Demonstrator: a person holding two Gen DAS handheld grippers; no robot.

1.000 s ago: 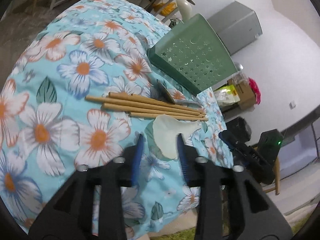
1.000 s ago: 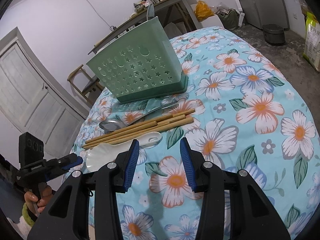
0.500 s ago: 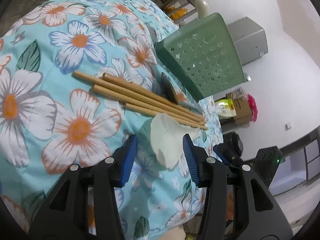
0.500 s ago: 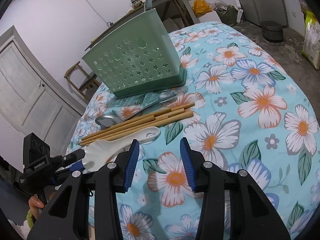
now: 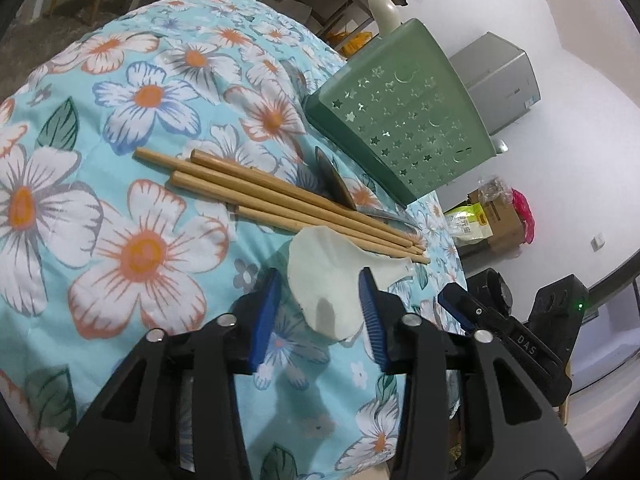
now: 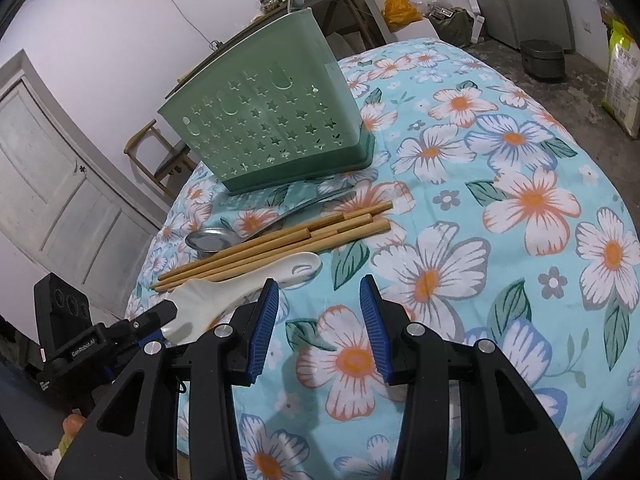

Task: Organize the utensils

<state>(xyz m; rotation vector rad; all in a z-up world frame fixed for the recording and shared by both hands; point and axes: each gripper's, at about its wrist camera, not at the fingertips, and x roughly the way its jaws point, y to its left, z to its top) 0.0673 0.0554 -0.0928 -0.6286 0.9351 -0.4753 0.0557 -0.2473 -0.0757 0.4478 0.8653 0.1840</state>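
On the counter (image 6: 520, 128), which is covered by a light blue cloth printed with flowers, a green perforated utensil holder (image 6: 268, 124) is stood upright, with a spoon handle seen rising above its rim. Just in front of it a metal spoon (image 6: 224, 236) is laid, and beside that four wooden chopsticks (image 6: 280, 240) are set side by side, touching one another. A white ceramic spoon (image 5: 332, 280) is placed along the near side of the chopsticks, its bowl toward the counter edge.

The left claw (image 5: 320, 316) is brought over that bowl, so that the bowl is framed between the two blue pads. The jaws have just been closing and are seen at a middling gap. The right pad appears to meet the bowl's edge, while a strip of cloth is seen between the left pad and the bowl, so no firm grip is shown.

The right claw (image 6: 320, 320) is held above bare cloth just beside the white spoon's handle end, jaws parted at a middling width, with nothing between them.
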